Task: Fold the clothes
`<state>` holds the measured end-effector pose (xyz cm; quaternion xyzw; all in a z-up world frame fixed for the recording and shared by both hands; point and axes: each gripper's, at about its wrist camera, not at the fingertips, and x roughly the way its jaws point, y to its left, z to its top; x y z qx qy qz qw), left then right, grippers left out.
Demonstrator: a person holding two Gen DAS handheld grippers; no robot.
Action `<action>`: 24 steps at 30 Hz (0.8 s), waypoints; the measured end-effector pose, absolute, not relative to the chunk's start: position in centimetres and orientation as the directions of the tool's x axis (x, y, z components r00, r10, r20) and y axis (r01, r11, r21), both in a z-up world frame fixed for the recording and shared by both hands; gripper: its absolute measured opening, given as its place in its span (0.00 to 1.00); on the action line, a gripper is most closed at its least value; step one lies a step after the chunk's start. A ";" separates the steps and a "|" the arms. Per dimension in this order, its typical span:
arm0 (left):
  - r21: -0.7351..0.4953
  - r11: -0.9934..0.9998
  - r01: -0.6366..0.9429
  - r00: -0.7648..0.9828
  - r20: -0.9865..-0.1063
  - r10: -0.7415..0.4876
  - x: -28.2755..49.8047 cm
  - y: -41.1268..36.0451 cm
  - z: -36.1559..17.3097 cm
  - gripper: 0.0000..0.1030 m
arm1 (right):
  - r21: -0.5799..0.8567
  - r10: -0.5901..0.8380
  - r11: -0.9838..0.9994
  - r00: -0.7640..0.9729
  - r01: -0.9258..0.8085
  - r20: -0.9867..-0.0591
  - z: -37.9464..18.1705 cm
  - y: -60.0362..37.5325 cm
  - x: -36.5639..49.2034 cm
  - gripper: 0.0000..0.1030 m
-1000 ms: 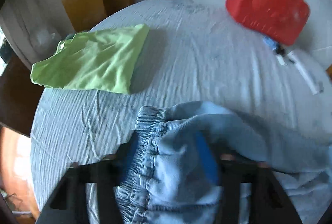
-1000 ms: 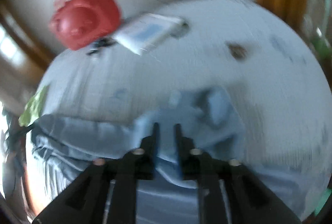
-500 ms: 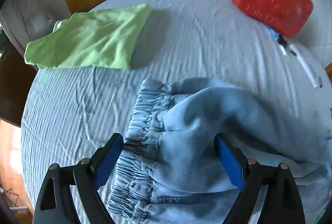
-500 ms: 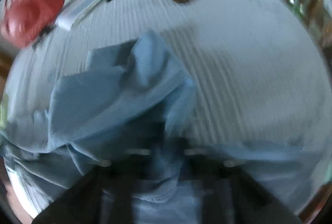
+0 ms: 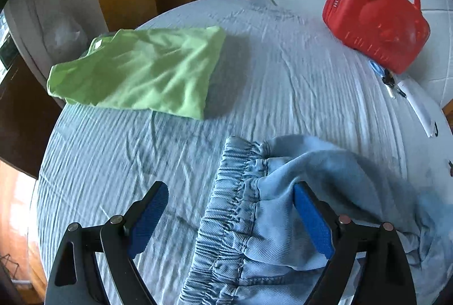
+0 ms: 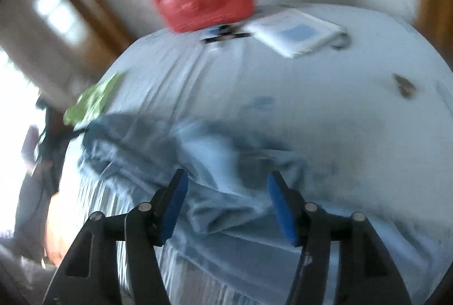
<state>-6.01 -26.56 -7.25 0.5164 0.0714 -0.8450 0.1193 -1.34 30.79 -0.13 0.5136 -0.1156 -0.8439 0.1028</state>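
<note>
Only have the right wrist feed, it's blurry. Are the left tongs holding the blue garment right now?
Observer: No. The left tongs are open; the blue pants lie between the pads, ungripped.
Operator: Which part of the garment is there?
Observer: The gathered elastic waistband, lying on the striped sheet.
Operator: The green smear on my left edge?
Observer: A folded green shirt, flat on the sheet, apart from the pants.
Operator: Anything near the red case?
Observer: The red case sits at the far edge, with small cables beside it.
</note>
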 end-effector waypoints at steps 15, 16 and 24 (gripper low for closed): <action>0.058 -0.981 0.183 -0.314 -0.943 -0.114 -7.3 -24.2 -12.8 0.95 | 0.092 -0.195 -0.953 -0.355 0.288 -0.914 -4.8 25.5 -5.1 0.78; 0.054 -0.981 0.187 -0.301 -0.947 -0.109 -7.4 -24.2 -13.4 0.95 | 0.060 -0.176 -0.948 -0.356 0.313 -0.918 -5.1 25.0 -5.1 0.79; 0.026 -0.972 0.234 -0.280 -0.956 -0.093 -7.2 -23.2 -12.1 0.55 | -0.029 -0.112 -0.938 -0.381 0.346 -0.918 -6.3 25.5 -5.3 0.14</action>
